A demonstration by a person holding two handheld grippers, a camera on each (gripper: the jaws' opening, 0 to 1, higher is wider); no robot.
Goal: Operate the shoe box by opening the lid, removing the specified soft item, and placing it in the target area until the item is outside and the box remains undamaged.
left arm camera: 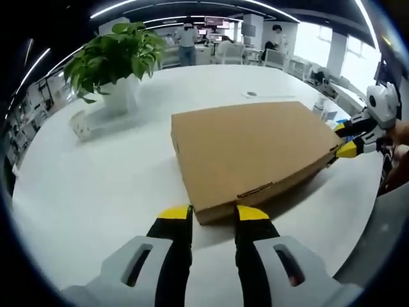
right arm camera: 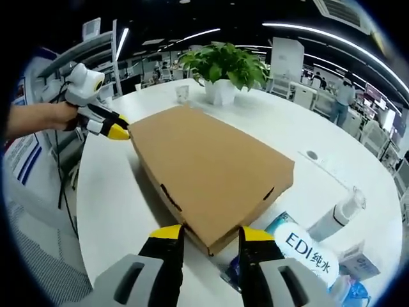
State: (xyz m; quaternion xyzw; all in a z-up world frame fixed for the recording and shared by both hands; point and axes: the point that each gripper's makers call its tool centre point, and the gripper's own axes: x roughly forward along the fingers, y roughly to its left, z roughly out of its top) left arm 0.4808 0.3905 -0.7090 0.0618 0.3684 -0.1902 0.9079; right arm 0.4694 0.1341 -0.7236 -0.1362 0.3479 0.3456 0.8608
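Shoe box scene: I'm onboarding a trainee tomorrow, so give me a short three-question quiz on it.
1. True or false: the shoe box lid is closed.
2. What stands on the table beyond the box: A) potted plant, B) lamp, C) kettle?
3. Fill in: in the right gripper view, the left hand-held gripper touches the box's far ____.

Key: 1 true; 2 A; 3 corner.

An open-plan office: long ceiling strip lights (left arm camera: pixel 121 7), rows of white chairs (right arm camera: pixel 305 94) and workstations behind the leafy green potted plant (left arm camera: pixel 115 61) on the broad white desk (left arm camera: pixel 89 192).
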